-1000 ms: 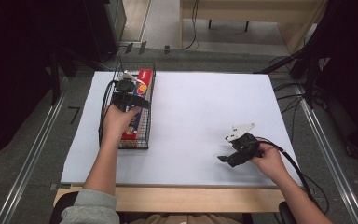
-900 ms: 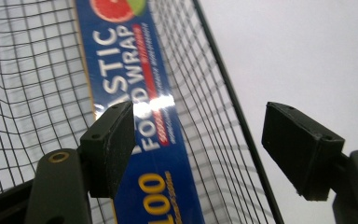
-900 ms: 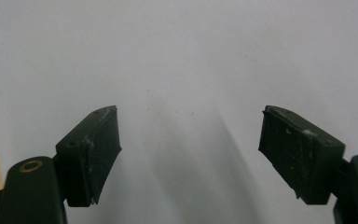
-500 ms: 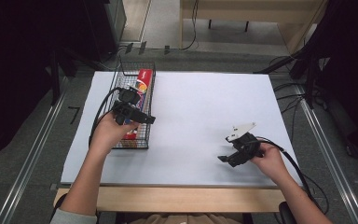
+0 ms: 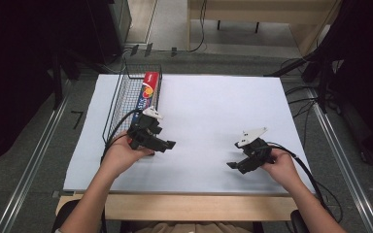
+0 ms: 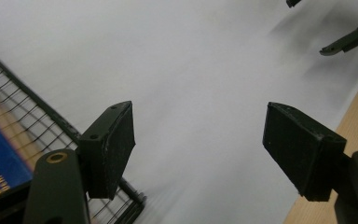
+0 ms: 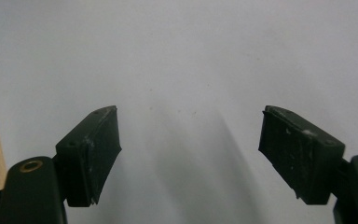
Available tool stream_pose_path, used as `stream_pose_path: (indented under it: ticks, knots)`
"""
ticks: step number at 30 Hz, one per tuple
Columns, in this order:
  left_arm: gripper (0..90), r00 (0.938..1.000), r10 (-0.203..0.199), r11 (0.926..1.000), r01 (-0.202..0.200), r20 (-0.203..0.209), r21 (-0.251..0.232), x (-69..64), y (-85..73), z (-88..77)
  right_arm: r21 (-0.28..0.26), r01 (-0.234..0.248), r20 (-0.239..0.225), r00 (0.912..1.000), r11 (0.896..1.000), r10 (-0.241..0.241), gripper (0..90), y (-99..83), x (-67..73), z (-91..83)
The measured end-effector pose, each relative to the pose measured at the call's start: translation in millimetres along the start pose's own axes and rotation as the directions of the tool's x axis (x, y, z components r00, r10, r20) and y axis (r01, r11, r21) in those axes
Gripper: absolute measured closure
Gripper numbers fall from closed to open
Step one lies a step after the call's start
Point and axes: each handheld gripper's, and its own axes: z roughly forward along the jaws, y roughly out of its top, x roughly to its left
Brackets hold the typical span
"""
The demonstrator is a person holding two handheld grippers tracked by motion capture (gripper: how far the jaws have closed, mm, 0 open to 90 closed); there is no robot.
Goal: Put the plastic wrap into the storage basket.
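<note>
Between the spread pads of the left gripper (image 6: 198,149) lies only bare white table (image 5: 213,111), nothing gripped; the wire basket (image 5: 126,97) stands just beside it. Inside, the foil box (image 5: 145,92) lies lengthwise, pointing away from the person. Across open table, the right gripper (image 7: 189,154) gapes empty near the front edge.

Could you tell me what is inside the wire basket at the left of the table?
A long red and blue box lies along the right wall of the wire basket. The left gripper and hand cover the basket's near end.
</note>
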Motion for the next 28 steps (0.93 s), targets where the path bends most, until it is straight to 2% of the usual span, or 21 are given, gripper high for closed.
stream_pose_path:
  ticks: [1,5,8,25,28]
  knots:
    - [25.5,0.9997,0.017,0.9999,-0.017,0.015,-0.004,-5.3,-2.6,6.2,-0.001,0.002,-0.001,1.0,1.0,-0.002,21.5,-0.1,0.0,-0.4]
    - [25.4,0.9991,0.024,0.9997,-0.024,0.034,-0.001,-12.7,-4.9,14.8,-0.001,0.003,-0.004,1.0,1.0,-0.003,21.5,-0.7,0.1,-0.9]
    - [25.4,0.998,0.057,0.9984,-0.057,0.026,0.005,-18.2,-5.0,19.9,0.0,0.004,-0.003,1.0,1.0,-0.004,21.5,-1.1,0.4,-1.2]
    - [24.3,0.9911,0.109,0.9935,-0.111,0.076,0.025,-29.9,-6.1,38.1,0.009,0.001,-0.003,1.0,1.0,-0.001,21.5,-5.1,1.1,-2.7]
    - [24.3,0.9893,0.121,0.9921,-0.123,0.081,0.022,-35.2,-7.8,46.9,0.018,-0.001,-0.002,1.0,1.0,0.001,21.5,-5.5,1.2,-1.8]
